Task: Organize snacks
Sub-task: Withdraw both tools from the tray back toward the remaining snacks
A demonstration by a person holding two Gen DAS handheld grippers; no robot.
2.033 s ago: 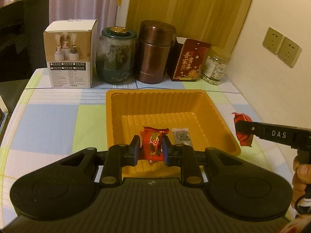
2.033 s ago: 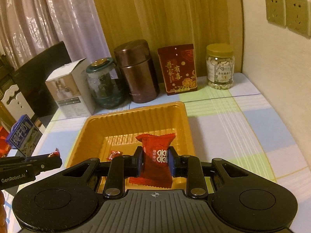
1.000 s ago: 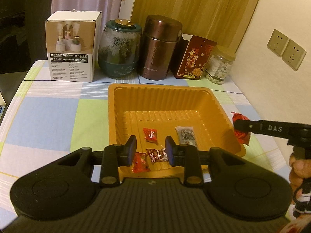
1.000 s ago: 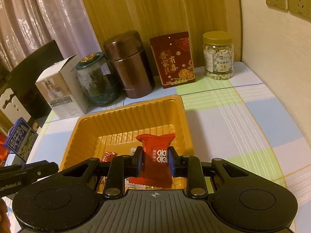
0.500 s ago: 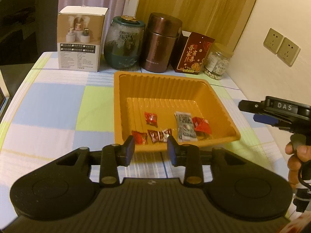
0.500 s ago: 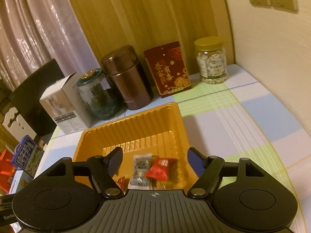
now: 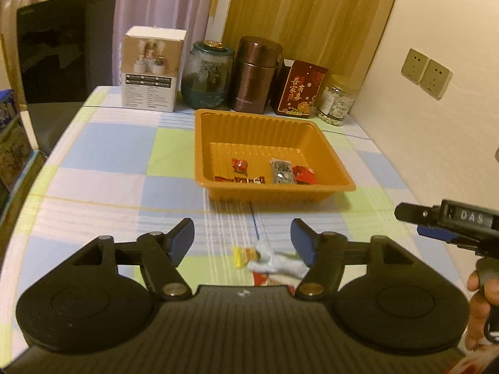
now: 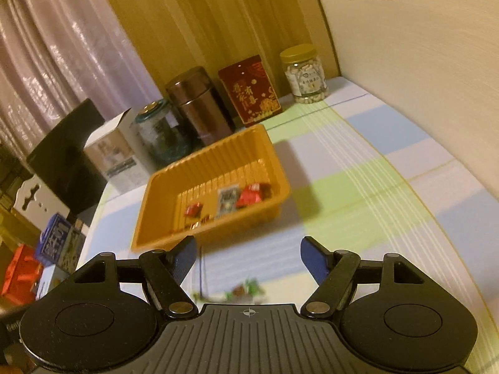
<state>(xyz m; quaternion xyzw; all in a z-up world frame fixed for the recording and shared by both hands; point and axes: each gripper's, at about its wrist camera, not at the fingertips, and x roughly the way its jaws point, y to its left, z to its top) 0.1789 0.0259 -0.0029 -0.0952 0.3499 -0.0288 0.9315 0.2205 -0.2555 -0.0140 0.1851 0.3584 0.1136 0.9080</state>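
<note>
Both grippers pulled back from orange tray (image 7: 274, 198), snacks dropped inside. Left gripper (image 7: 243, 238) and right gripper (image 8: 248, 254) jaws apart, empty. Loose snacks (image 7: 268, 258) on tablecloth just below left fingers.

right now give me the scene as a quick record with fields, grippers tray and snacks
left gripper: open, holding nothing
right gripper: open, holding nothing
tray: orange, on the checked tablecloth
in tray: small red candies, a grey packet, a red packet
outside tray: loose wrapped snacks on the cloth near the left gripper
behind tray: white box, jars, red tin
</note>
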